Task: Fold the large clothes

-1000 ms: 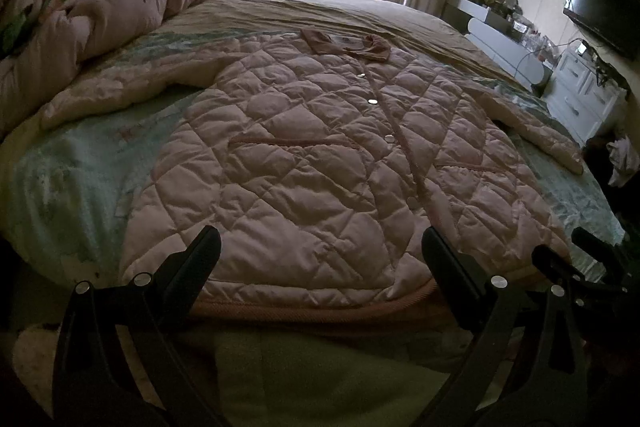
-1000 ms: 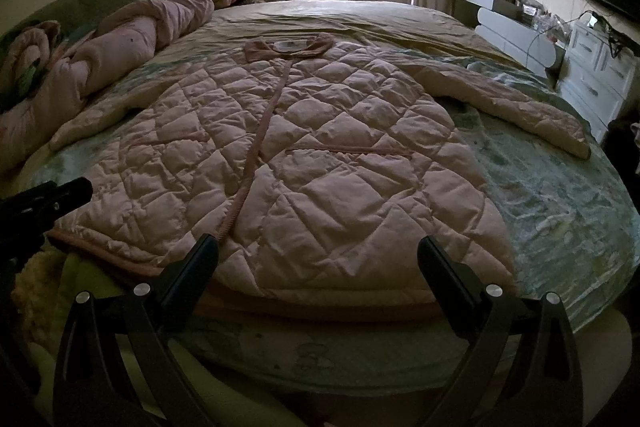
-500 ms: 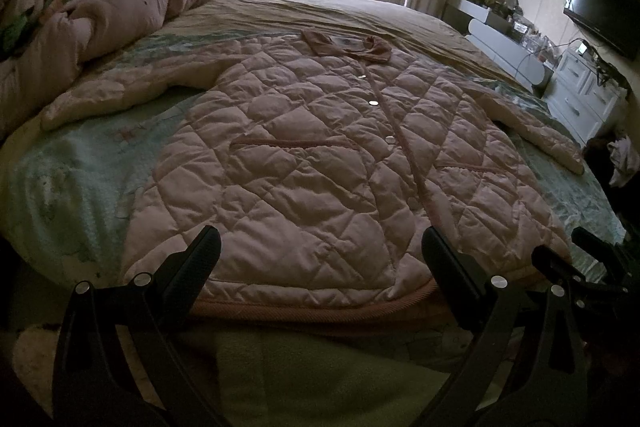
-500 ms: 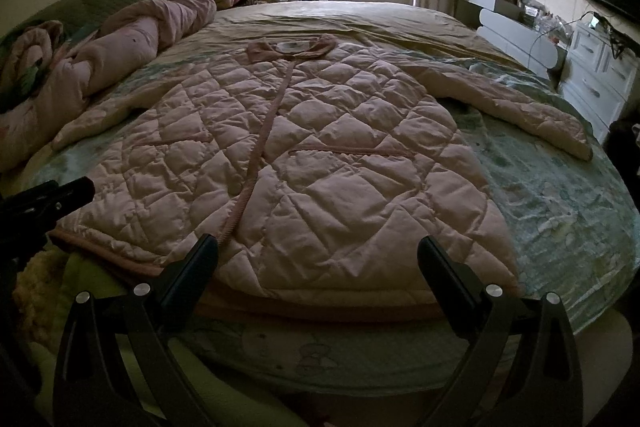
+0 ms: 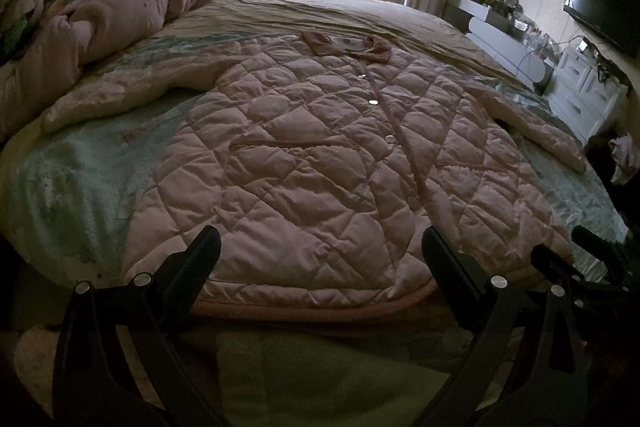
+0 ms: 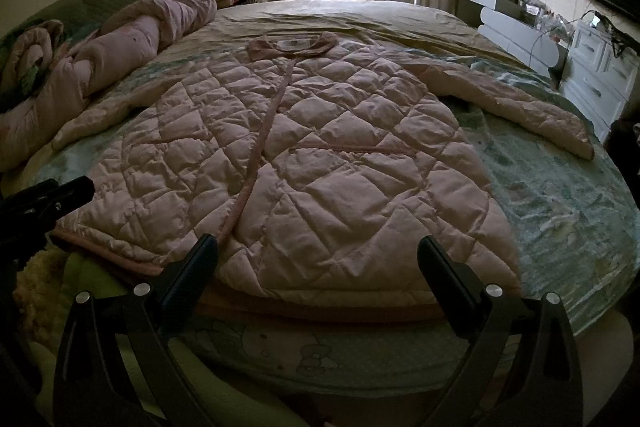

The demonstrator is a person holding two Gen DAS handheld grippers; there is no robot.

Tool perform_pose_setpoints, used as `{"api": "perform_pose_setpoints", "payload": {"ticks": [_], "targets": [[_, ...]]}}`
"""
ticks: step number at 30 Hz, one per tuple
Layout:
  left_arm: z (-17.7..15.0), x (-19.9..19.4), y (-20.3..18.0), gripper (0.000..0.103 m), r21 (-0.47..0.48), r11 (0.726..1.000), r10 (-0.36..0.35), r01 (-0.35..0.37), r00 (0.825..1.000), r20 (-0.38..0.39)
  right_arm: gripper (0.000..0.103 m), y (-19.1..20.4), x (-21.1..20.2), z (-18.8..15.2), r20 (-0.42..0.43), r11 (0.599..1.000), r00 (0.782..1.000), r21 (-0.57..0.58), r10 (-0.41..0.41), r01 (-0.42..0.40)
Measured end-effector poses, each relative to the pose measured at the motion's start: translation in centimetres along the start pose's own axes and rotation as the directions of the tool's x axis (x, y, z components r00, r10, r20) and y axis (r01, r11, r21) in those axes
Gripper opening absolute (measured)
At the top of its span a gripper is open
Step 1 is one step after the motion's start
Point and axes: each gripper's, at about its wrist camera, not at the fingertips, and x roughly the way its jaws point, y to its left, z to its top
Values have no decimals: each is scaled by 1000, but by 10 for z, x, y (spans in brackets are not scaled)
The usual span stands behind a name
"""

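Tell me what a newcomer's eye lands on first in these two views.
The pink quilted coat dominates, spread flat and buttoned across the bed, sleeves out to both sides. Both open grippers, left gripper and right gripper, sit at its near hem, holding nothing. A rolled pink duvet lies along the bed's left side.

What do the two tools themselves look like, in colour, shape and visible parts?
Both look the same. The left tool has two black fingers, flat and tapering, angled outward like a V. Each finger sits on a dark, ribbed frame with two round silver screws. The right tool has the same black fingers and silver screws. No cables, markings or sleeves are visible.
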Motion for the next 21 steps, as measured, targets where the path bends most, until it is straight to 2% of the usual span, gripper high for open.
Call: {"api": "perform_pose_setpoints", "payload": {"ticks": [13, 21], "targets": [[1, 0, 2, 94, 3, 1000, 6, -6, 1000, -7, 99, -2, 5, 1, -7, 1000, 1000, -2, 14, -14], [13, 17, -1, 94, 9, 999, 32, -32, 999, -21, 99, -3, 21, 23, -20, 999, 999, -5, 34, -34]]}}
